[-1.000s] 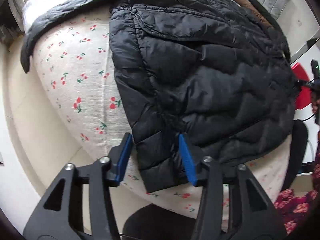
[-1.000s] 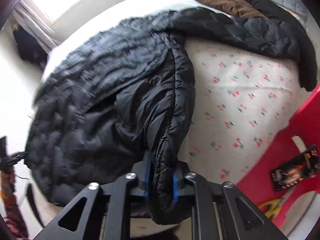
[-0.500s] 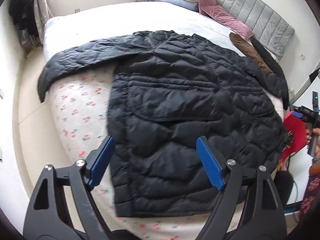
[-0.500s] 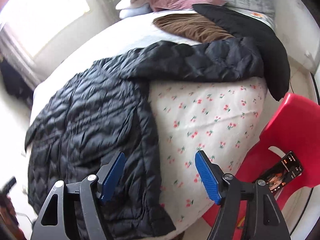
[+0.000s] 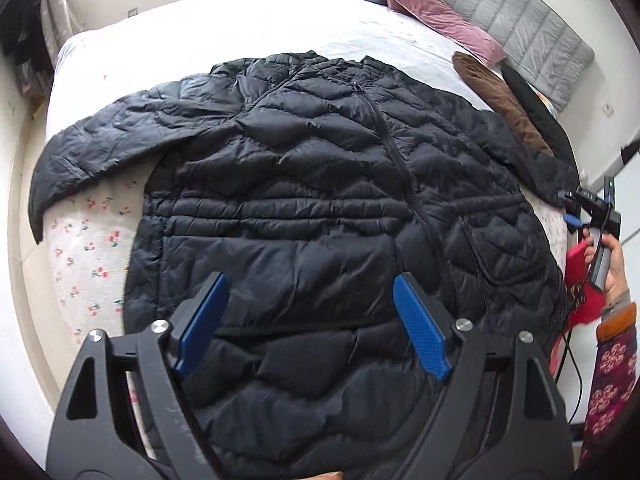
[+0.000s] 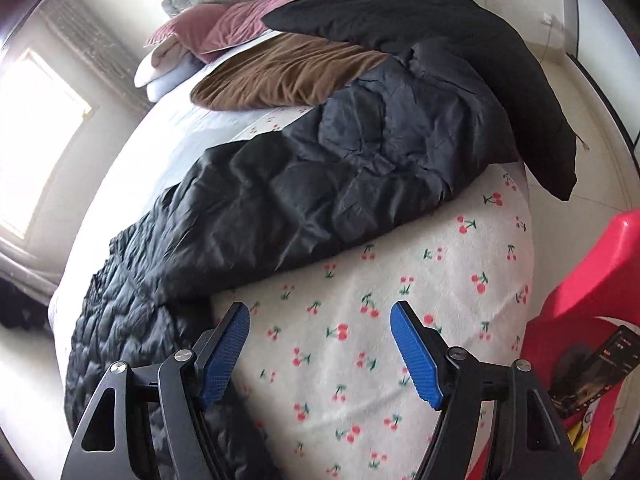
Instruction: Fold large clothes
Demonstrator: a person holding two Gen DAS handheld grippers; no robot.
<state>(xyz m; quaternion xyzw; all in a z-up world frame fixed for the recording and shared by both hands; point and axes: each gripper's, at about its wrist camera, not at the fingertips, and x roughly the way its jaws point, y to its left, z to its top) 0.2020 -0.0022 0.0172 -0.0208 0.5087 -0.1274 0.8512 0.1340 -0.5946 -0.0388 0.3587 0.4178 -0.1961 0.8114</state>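
A black quilted puffer jacket (image 5: pixel 320 208) lies spread front-up on the bed, zipper closed, both sleeves stretched out sideways. My left gripper (image 5: pixel 308 308) is open and empty, held above the jacket's lower hem. My right gripper (image 6: pixel 320 340) is open and empty above the cherry-print blanket (image 6: pixel 400 300), just below the jacket's right sleeve (image 6: pixel 340 184). The jacket body (image 6: pixel 120 320) runs down the left of the right wrist view. In the left wrist view the right gripper (image 5: pixel 588 208) shows small at the jacket's right edge, held by a hand.
A brown garment (image 6: pixel 280 72) and a black garment (image 6: pixel 440 28) lie near the pillows (image 6: pixel 232 28) and grey headboard (image 5: pixel 520 20). A red plastic chair (image 6: pixel 592 288) holding a phone (image 6: pixel 600 368) stands by the bed's right side. The floor runs along the left of the bed (image 5: pixel 16 280).
My right gripper let go of the jacket's hem edge and opened wide. Both grippers pulled back and up from the jacket. The right one turned toward the right sleeve.
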